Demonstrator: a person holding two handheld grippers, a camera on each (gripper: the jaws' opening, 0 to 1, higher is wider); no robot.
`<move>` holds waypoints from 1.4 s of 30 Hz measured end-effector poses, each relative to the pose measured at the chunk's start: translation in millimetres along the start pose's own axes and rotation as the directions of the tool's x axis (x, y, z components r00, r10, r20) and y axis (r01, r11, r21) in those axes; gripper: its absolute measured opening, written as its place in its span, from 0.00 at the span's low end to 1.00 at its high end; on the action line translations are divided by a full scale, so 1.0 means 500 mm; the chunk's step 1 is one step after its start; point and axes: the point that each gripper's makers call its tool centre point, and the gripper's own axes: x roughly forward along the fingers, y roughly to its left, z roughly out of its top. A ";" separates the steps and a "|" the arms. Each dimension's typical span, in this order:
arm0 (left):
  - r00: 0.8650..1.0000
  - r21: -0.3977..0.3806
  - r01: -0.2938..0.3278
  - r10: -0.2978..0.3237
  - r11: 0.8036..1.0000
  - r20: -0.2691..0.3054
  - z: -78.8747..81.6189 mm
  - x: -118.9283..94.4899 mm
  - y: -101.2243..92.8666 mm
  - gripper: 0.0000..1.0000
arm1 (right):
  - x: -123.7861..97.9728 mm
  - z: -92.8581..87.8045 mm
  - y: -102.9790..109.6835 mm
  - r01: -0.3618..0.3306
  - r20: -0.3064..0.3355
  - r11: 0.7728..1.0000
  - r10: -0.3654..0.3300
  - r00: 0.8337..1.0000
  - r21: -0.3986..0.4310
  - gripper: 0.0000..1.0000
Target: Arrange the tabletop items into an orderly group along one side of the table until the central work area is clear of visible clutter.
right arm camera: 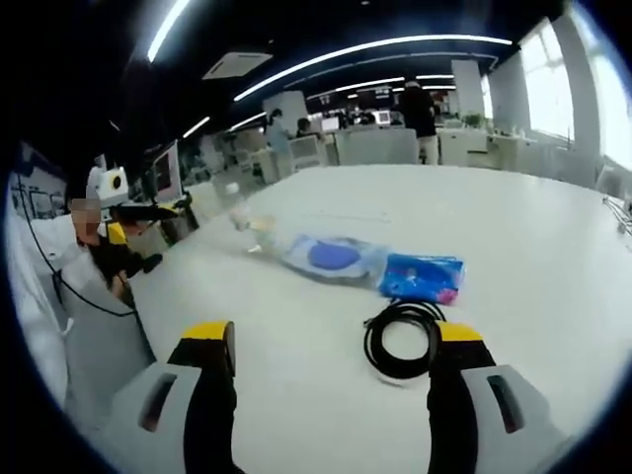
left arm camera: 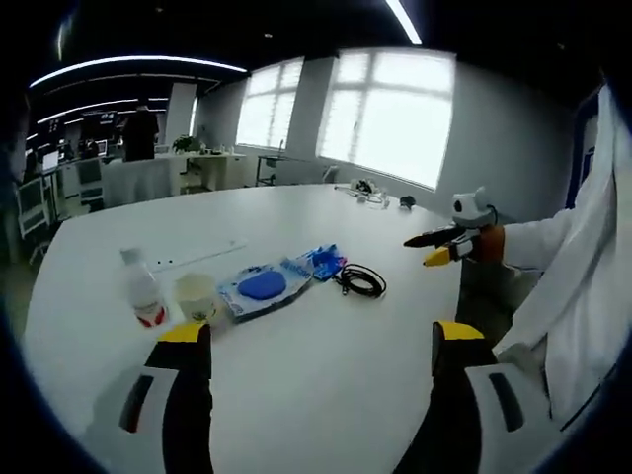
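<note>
Cable coil (right arm camera: pixel 403 339) lies between right gripper's (right arm camera: pixel 331 341) spread jaws.

Daylight pours from blown-out windows (left arm camera: pixel 390 114) far beyond the left tongs (left arm camera: pixel 321 341), glaring off the white surface (left arm camera: pixel 296 385). Ceiling strips (right arm camera: pixel 395 44) glow overhead. Soft shadows lie under both tongs. Fisheye bending curves the edges; distant desks blur.
</note>
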 end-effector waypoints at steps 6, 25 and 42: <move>1.000 -0.004 -0.025 0.025 1.000 -0.006 -0.020 -0.043 0.022 0.94 | -0.003 -0.009 0.025 0.007 -0.006 1.000 -0.007 1.000 -0.003 0.79; 0.997 -0.050 -0.076 0.076 0.996 -0.009 -0.077 -0.116 0.032 0.92 | -0.037 -0.055 0.056 0.032 -0.020 0.999 -0.032 0.999 0.011 0.81; 0.997 -0.058 -0.077 0.078 0.995 0.005 -0.085 -0.130 0.026 0.91 | -0.046 -0.056 0.076 0.039 -0.015 0.999 -0.038 0.999 0.013 0.81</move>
